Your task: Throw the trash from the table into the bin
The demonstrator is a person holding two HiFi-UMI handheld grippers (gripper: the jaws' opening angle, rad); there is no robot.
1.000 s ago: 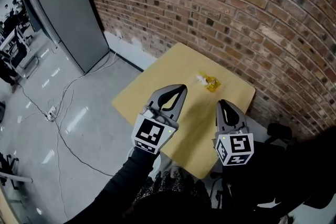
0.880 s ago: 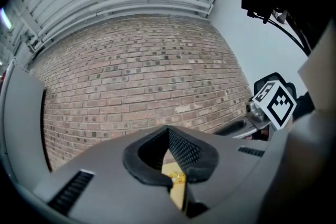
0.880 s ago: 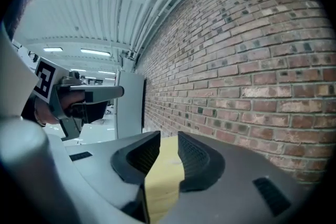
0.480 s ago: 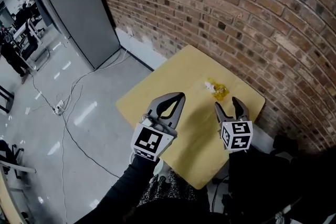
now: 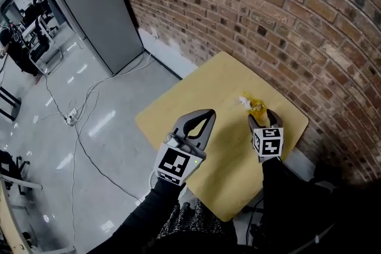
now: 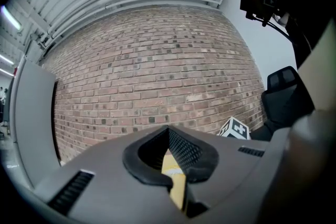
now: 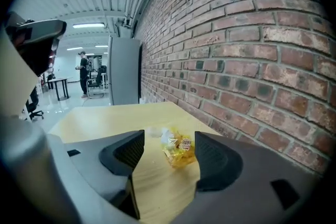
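Trash on the table (image 5: 196, 98) comes to two pieces: one crumpled yellow wrapper (image 5: 257, 106) and one small white scrap (image 5: 244, 100) touching its far side. Both lie near the table's far right corner, close to the brick wall (image 5: 286, 15).

Two grippers are over the single yellow tabletop. The right gripper (image 5: 264, 118) points down at the wrapper, and its jaws have just been opening. They stand wide apart in the right gripper view, with the wrapper (image 7: 180, 148) and the scrap (image 7: 157, 132) lying on the wood at the mouth of the gap, and neither pad touches them. So this claw is released and grasps nothing.

The left gripper (image 5: 208, 112) is over the middle of the table, well apart from the trash and pointing level toward the wall. Its two jaws are clenched tip to tip on nothing, with only a sliver of tabletop showing behind them.

One tall grey cabinet (image 5: 89, 9) stands on the floor to the left against the same wall. One black chair (image 6: 286, 97) shows at the right of the left gripper view.
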